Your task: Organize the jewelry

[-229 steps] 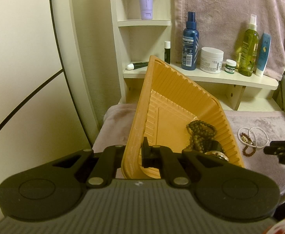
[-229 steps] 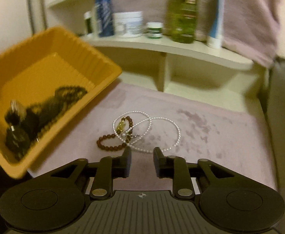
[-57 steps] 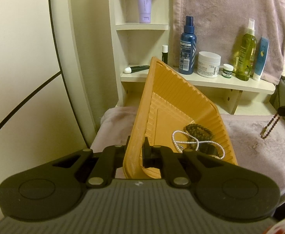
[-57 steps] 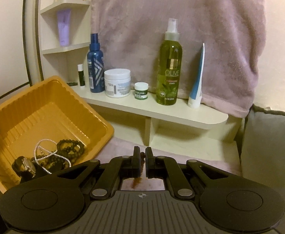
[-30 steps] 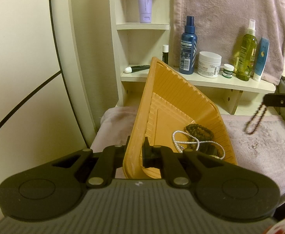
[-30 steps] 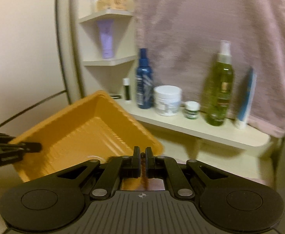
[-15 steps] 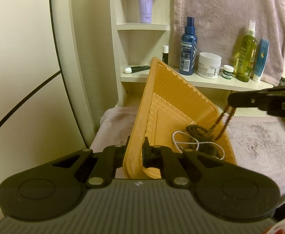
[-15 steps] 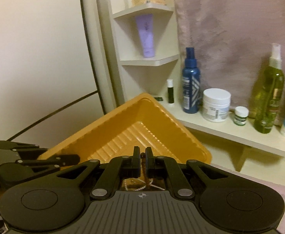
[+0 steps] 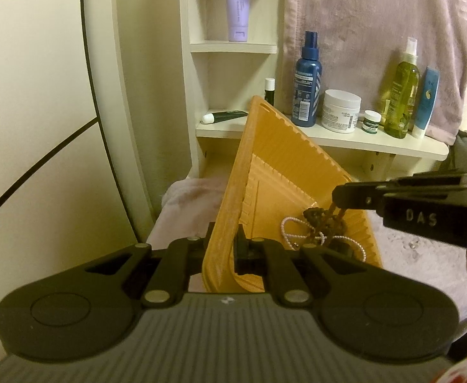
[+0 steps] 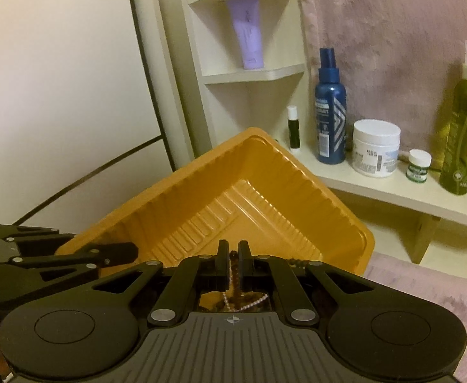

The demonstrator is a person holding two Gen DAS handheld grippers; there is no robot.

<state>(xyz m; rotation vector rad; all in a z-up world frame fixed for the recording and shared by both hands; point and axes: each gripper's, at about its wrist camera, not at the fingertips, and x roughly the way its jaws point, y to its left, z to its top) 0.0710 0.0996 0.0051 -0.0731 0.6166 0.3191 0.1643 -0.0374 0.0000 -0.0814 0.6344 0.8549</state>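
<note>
Risk: brown bracelet snags or tangles on drop into the tilted tray.

Left gripper [image 9: 222, 249] has its fingers pinched on the near wall of the orange tray [image 9: 265, 159], holding it tipped up on one edge, so the whole tray hangs on that one thin-wall pinch; a slip would probably dump everything onto the pink cloth [image 9: 425, 242]. Low in the tray lie a pearl strand [image 9: 289, 223] and dark beads [image 9: 313, 215], bunched together. Right gripper [image 10: 232, 263] has its fingers pressed on the brown bracelet [image 9: 335, 223], which dangles from them over that pile, its lower end on or just above it; can't tell which. If let go here it likely loops into the pearls. Beads could also catch between the pads on opening.
</note>
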